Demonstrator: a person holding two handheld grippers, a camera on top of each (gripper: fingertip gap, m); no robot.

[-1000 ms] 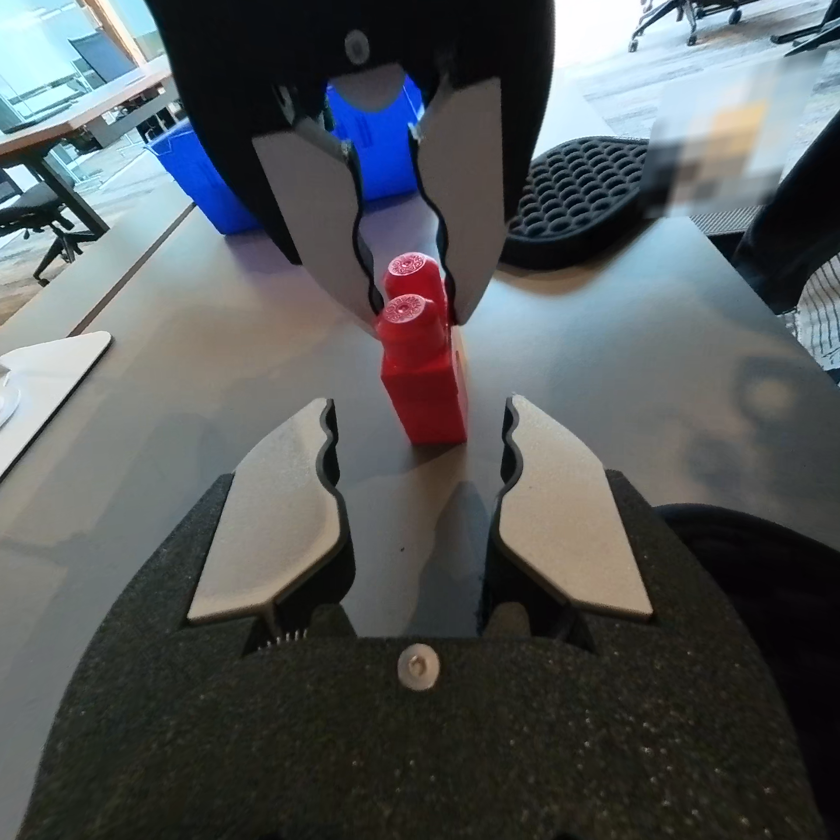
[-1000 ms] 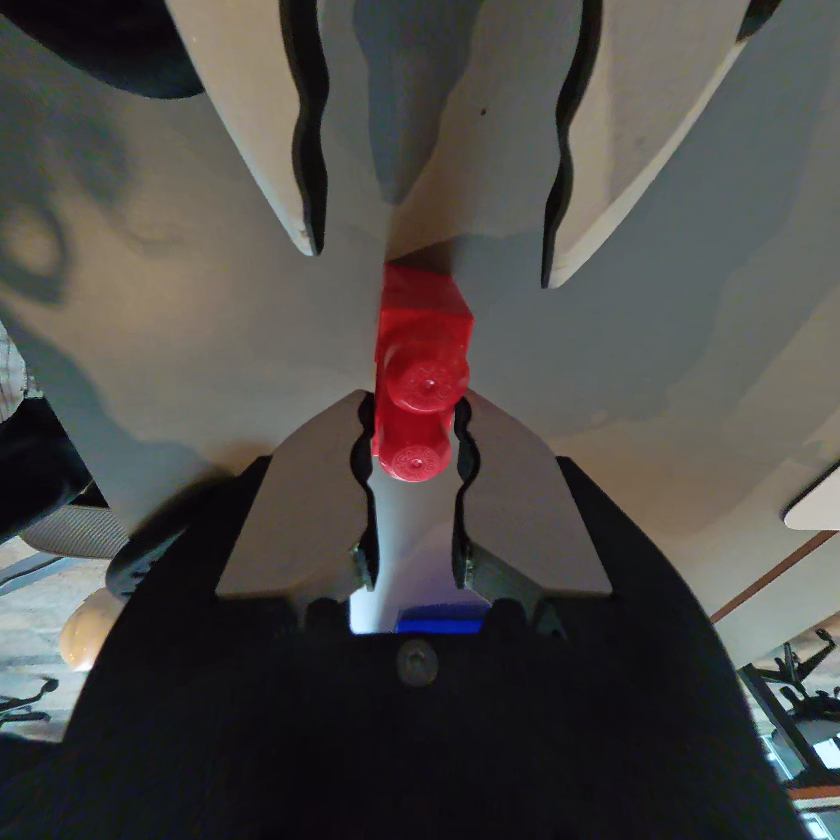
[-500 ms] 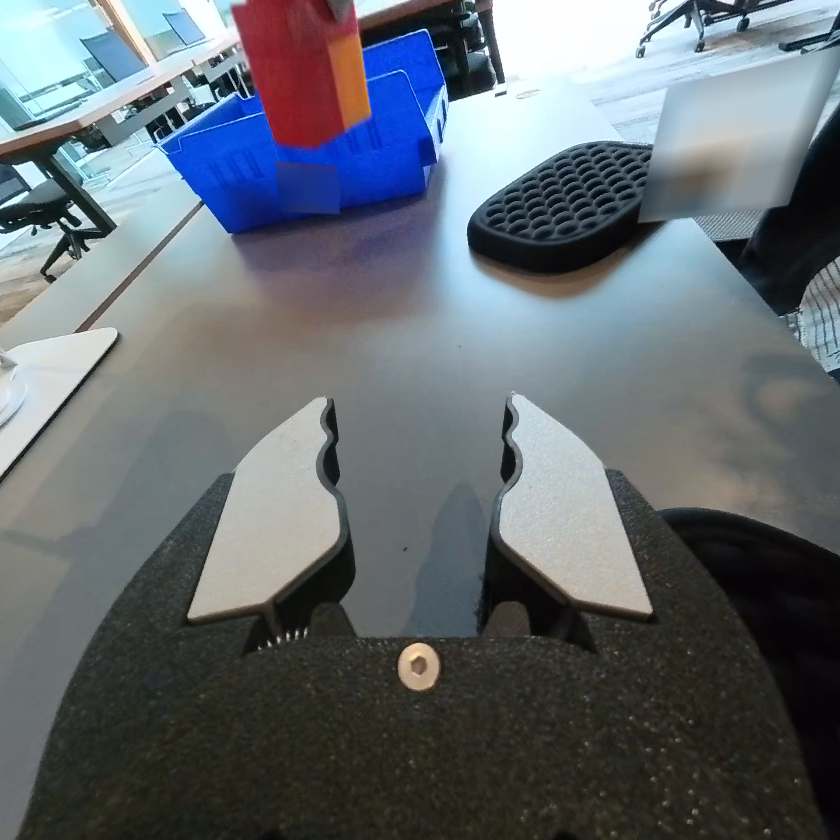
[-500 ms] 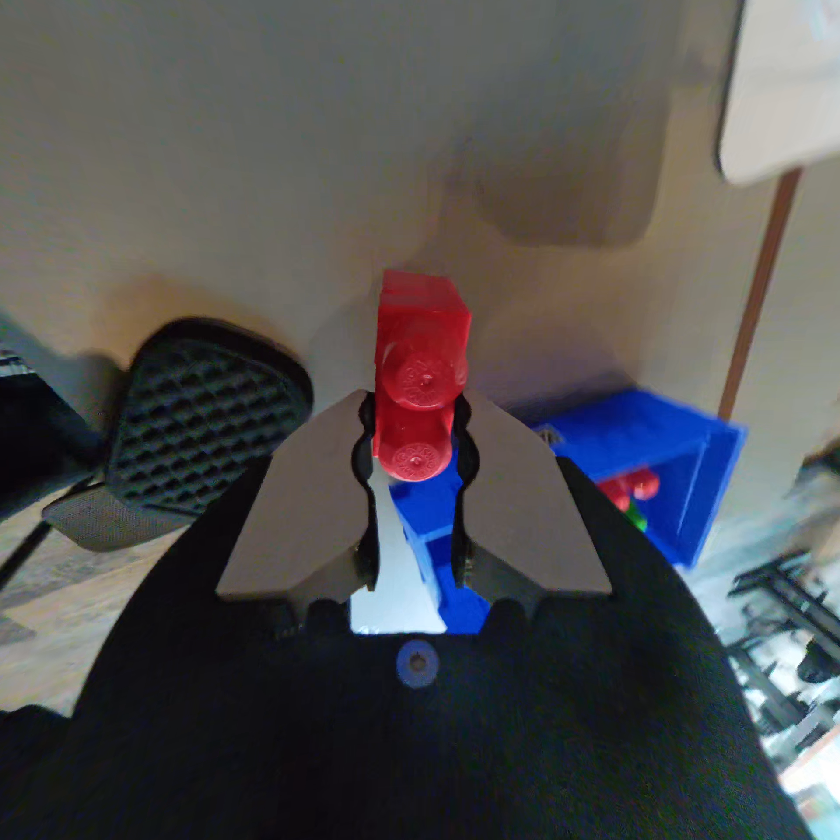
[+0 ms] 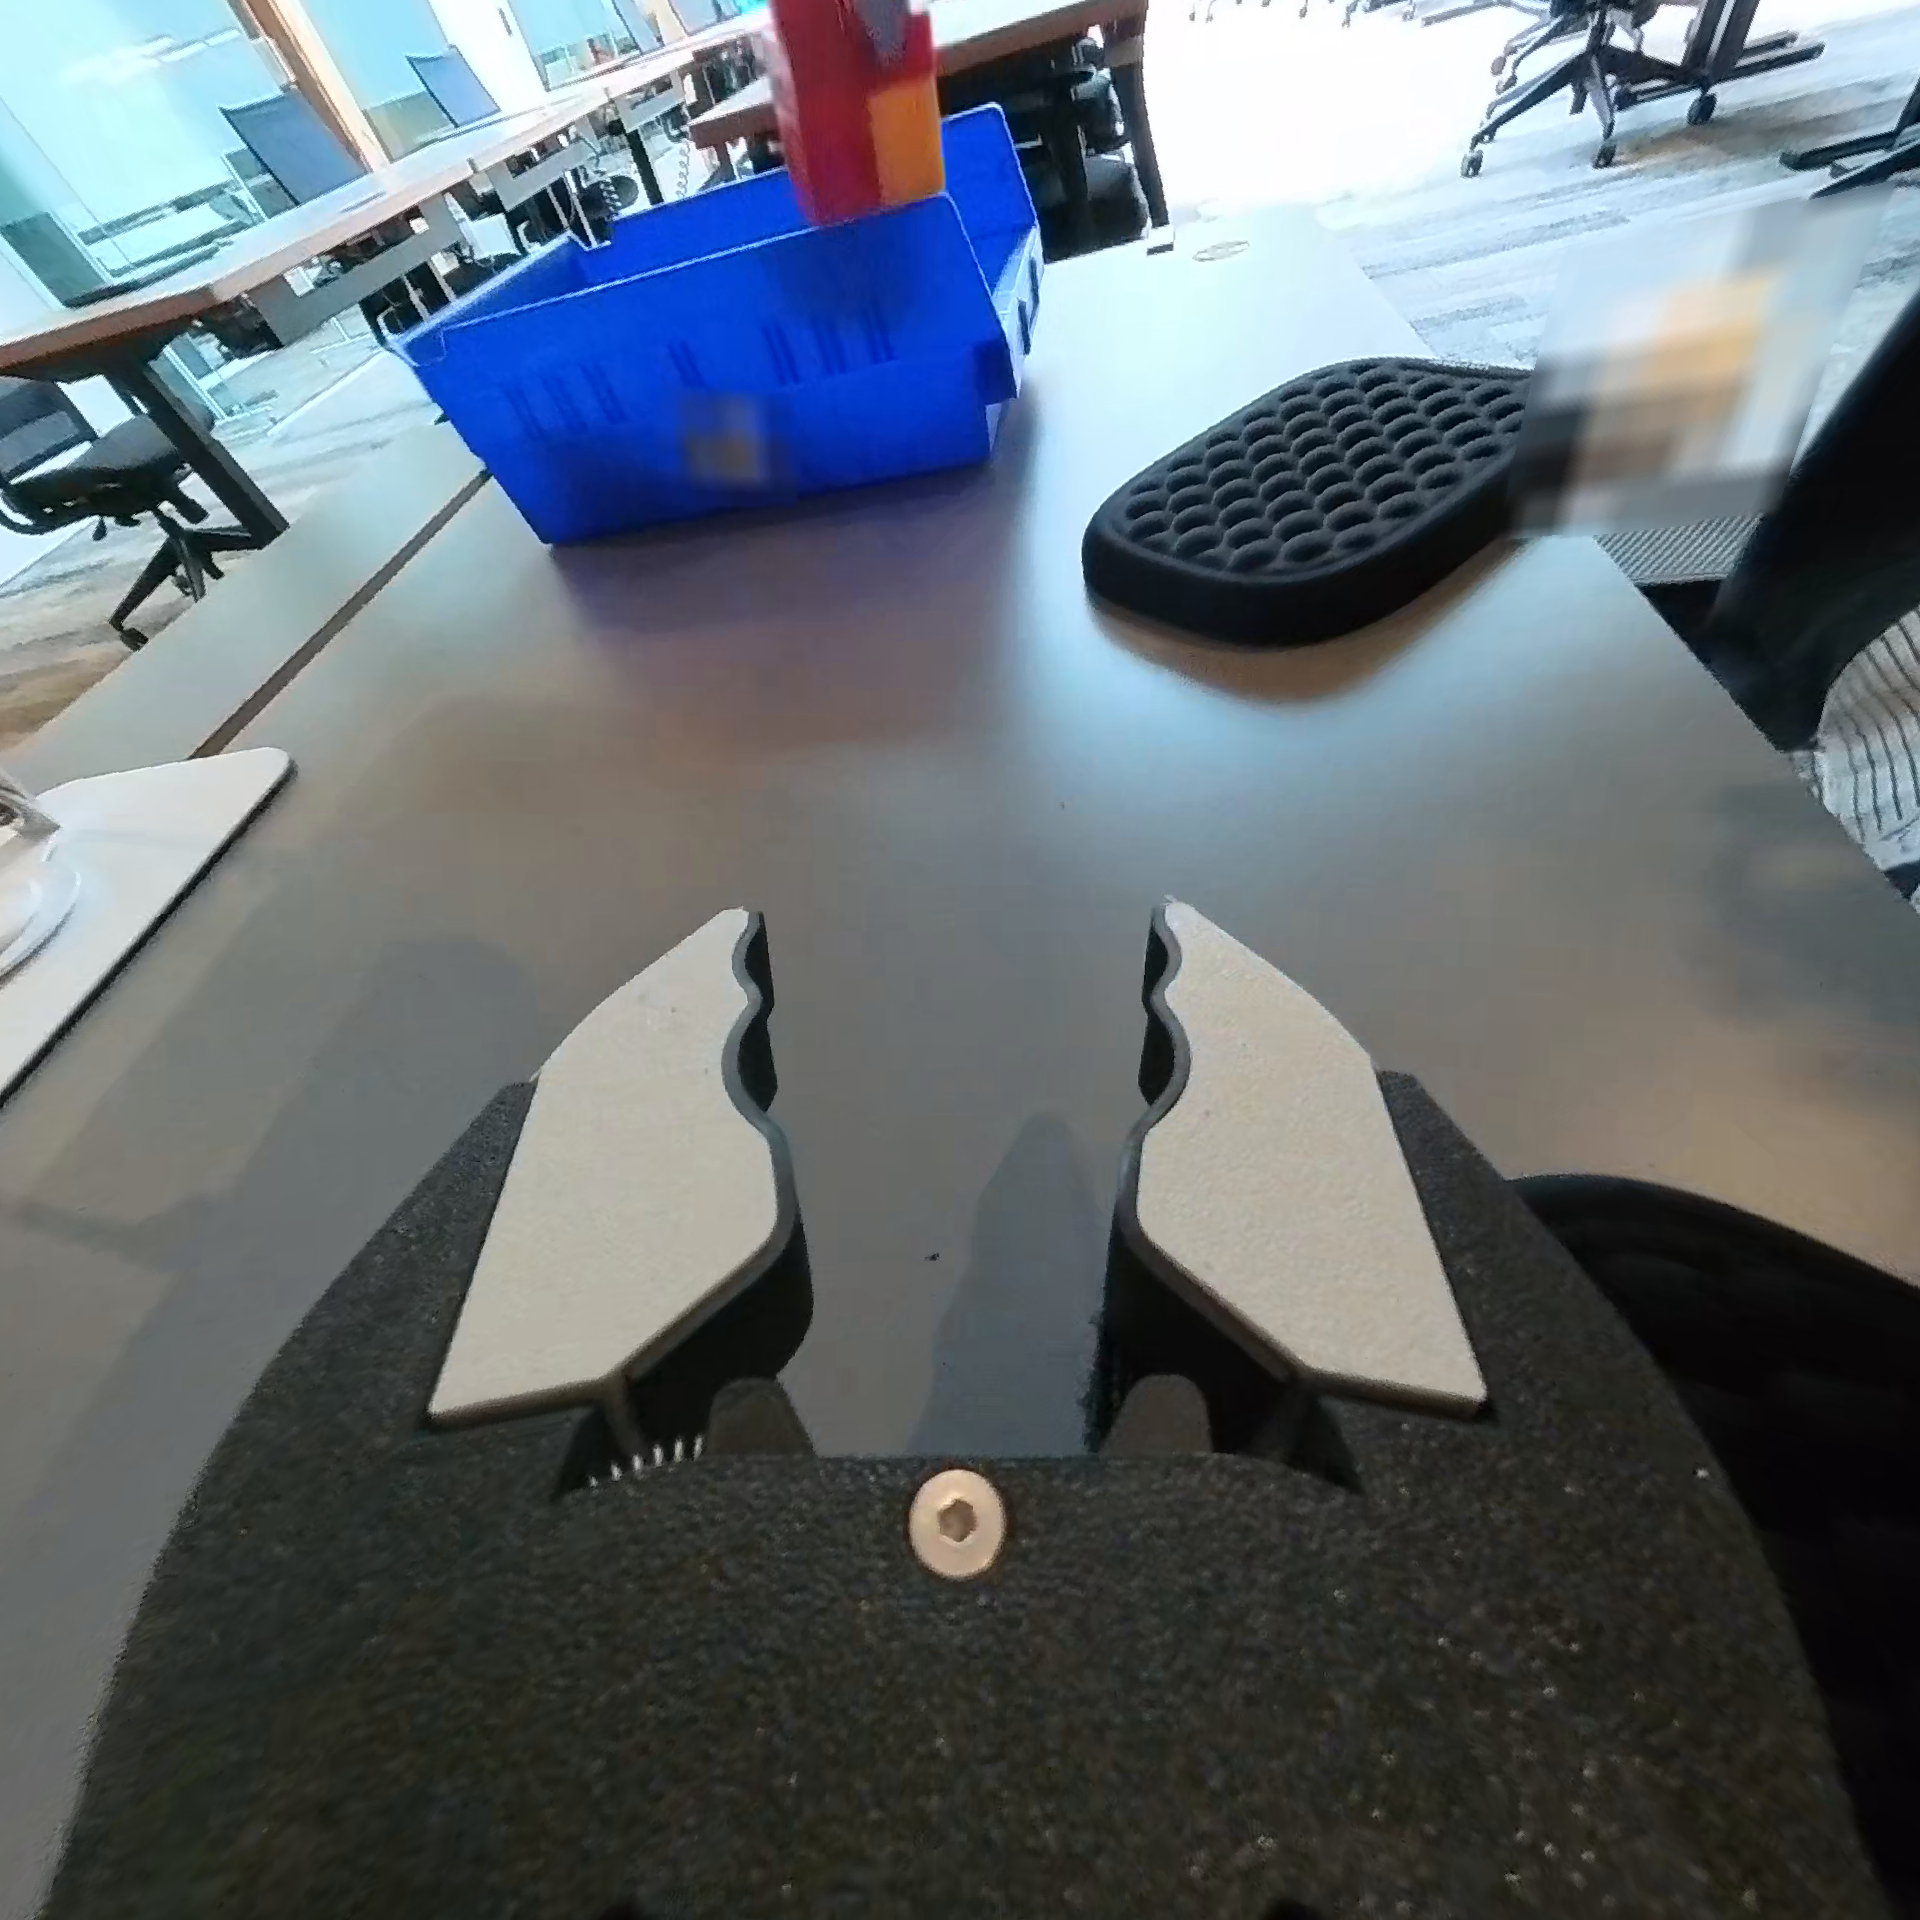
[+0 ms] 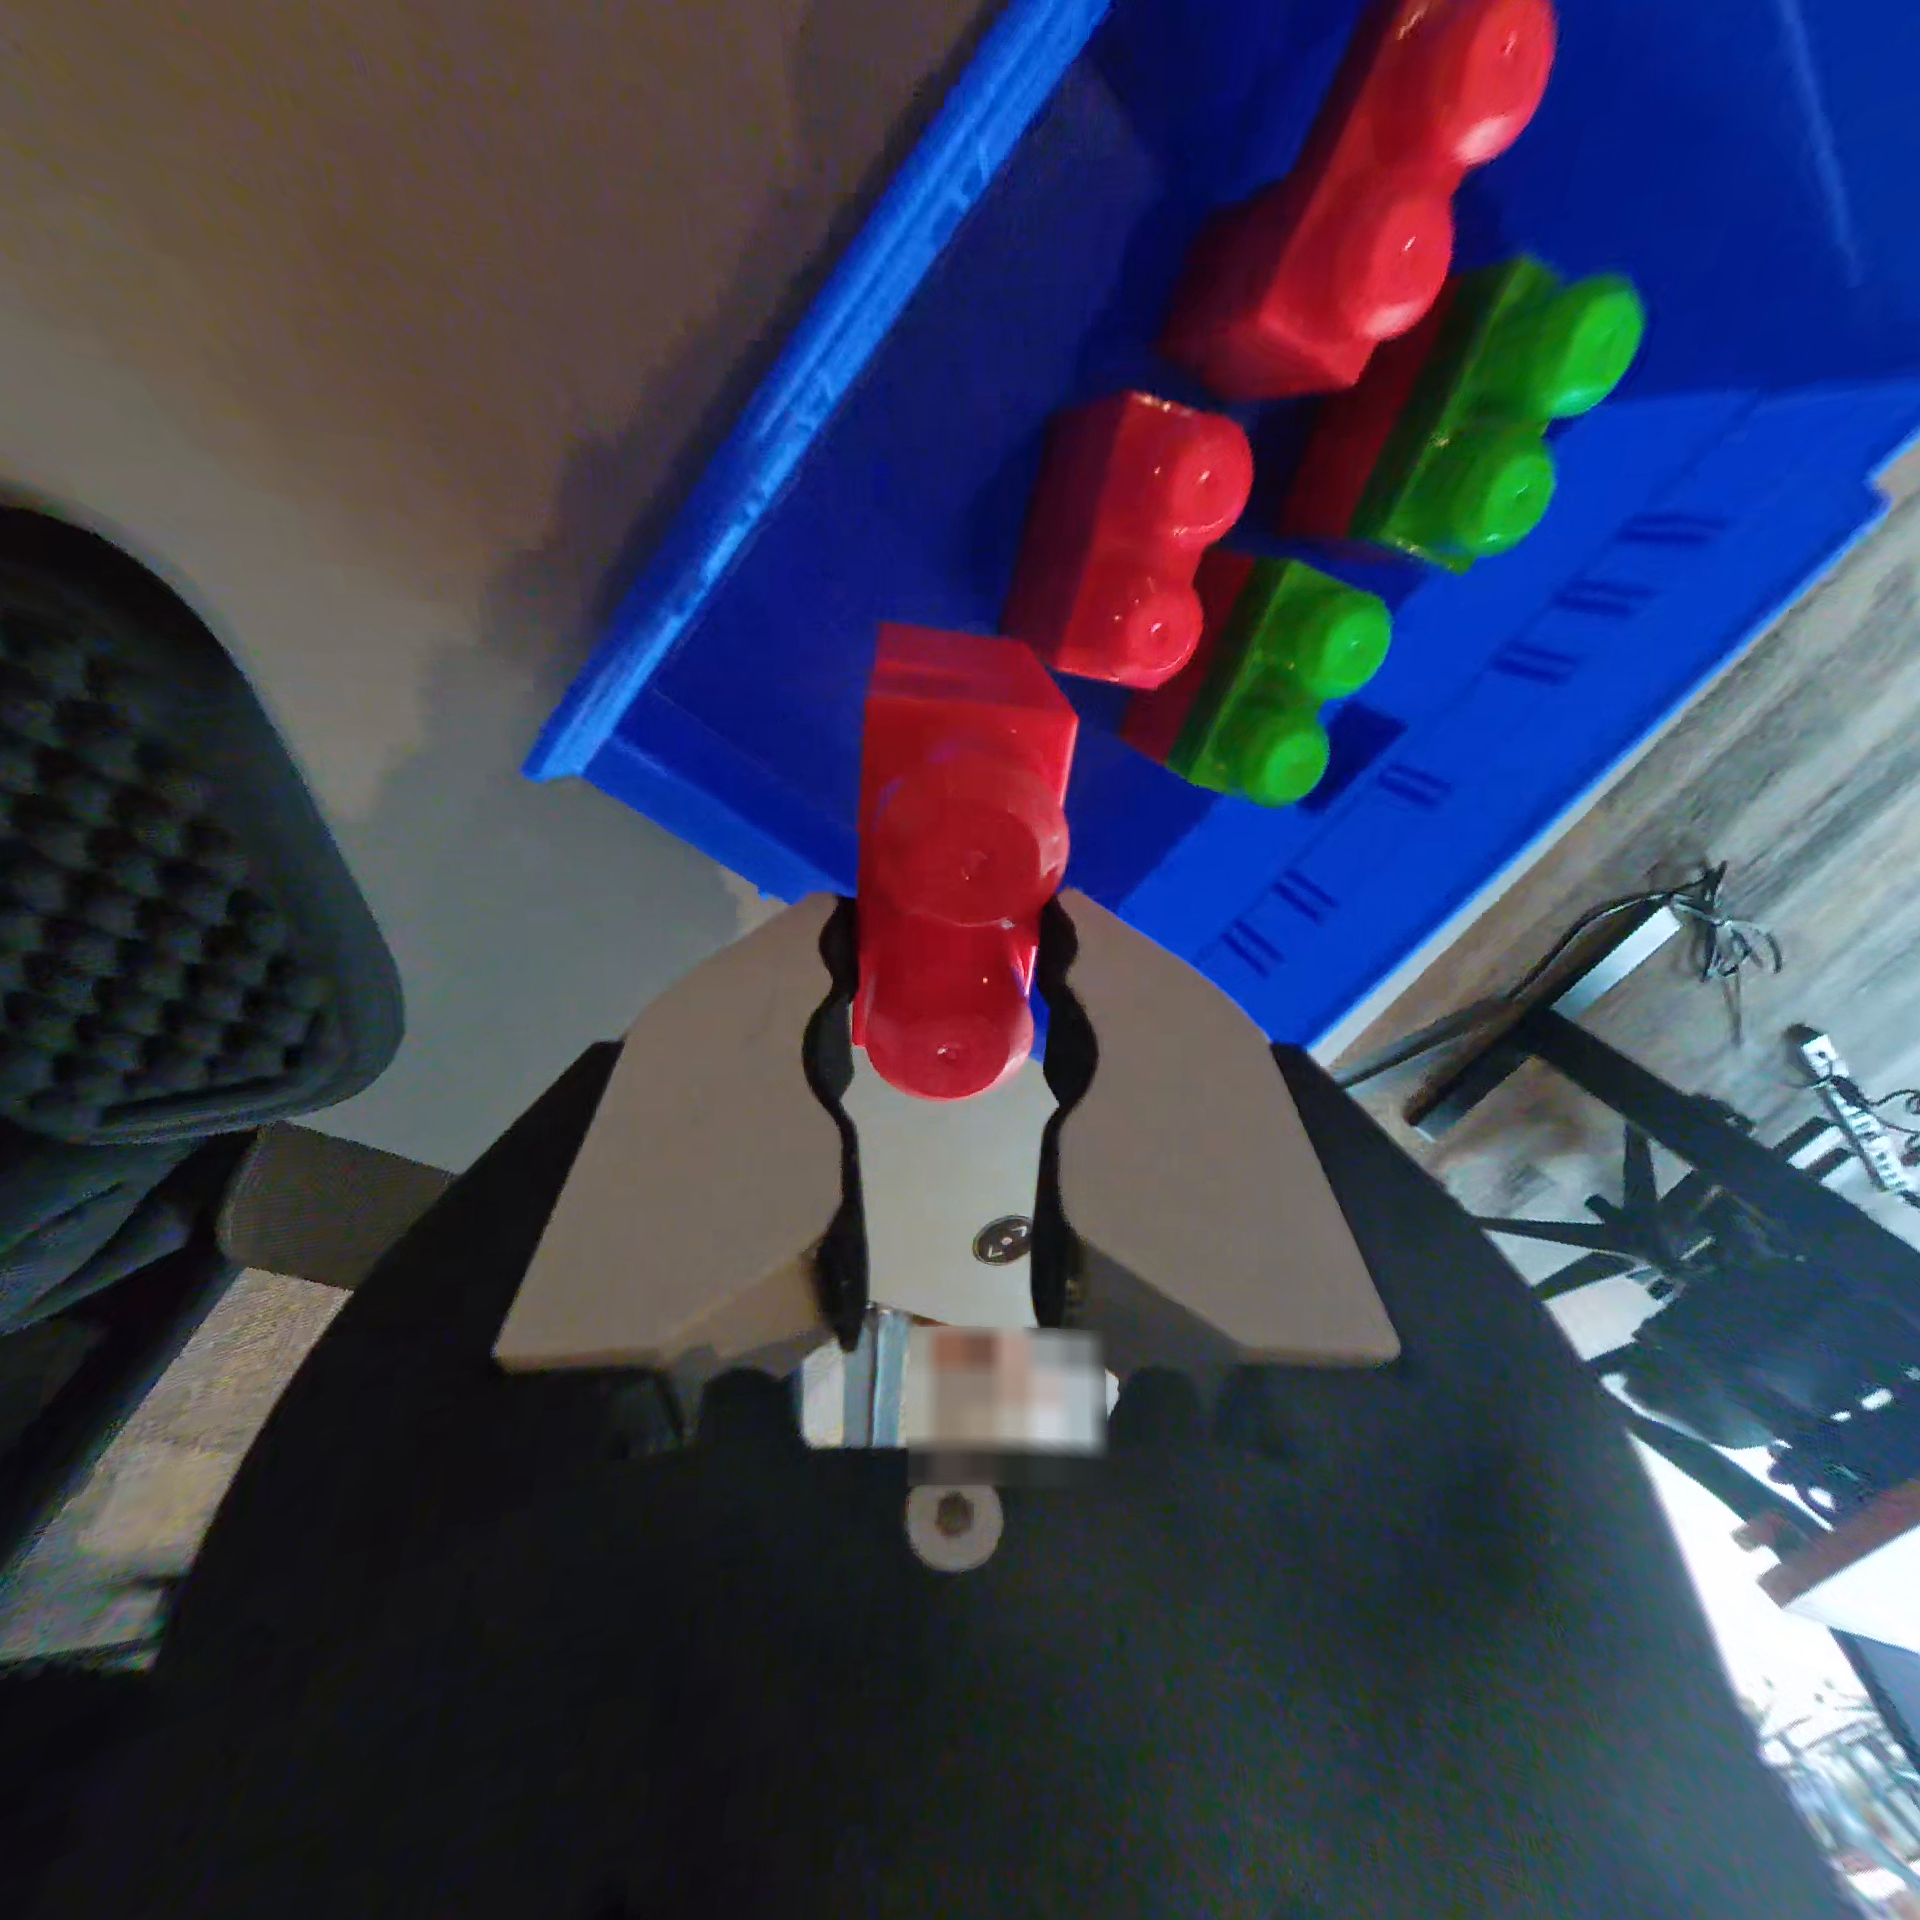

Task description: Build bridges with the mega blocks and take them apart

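Right gripper: the right gripper [image 6: 948, 997] squeezes a red block [image 6: 961, 831] by its two bumps. It sits in the middle of the right wrist view, held up over the near edge of the blue bin [image 6: 790, 436].

Left gripper: the left gripper [image 5: 954, 1023] is spread wide with nothing in it. It sits low in the left wrist view, above the bare gray table [image 5: 935, 748].

Red block from afar: in the left wrist view the same red block [image 5: 842, 104] shows at the top middle of the frame, blurry, just over the blue bin [image 5: 727, 364].

In the bin: at the upper right of the right wrist view lie two more red blocks [image 6: 1351, 208] [image 6: 1132, 540] and two green blocks [image 6: 1486, 416] [image 6: 1268, 686].

Other things: a black bumpy pad [image 5: 1299, 499] lies at the right of the left wrist view, and a white mat [image 5: 135, 831] at the left edge.

What is done: no bridge stands on the table. It looks taken apart, with most blocks put away.

What is left: I think this red block goes into the bin next. No other loose block shows on the table.
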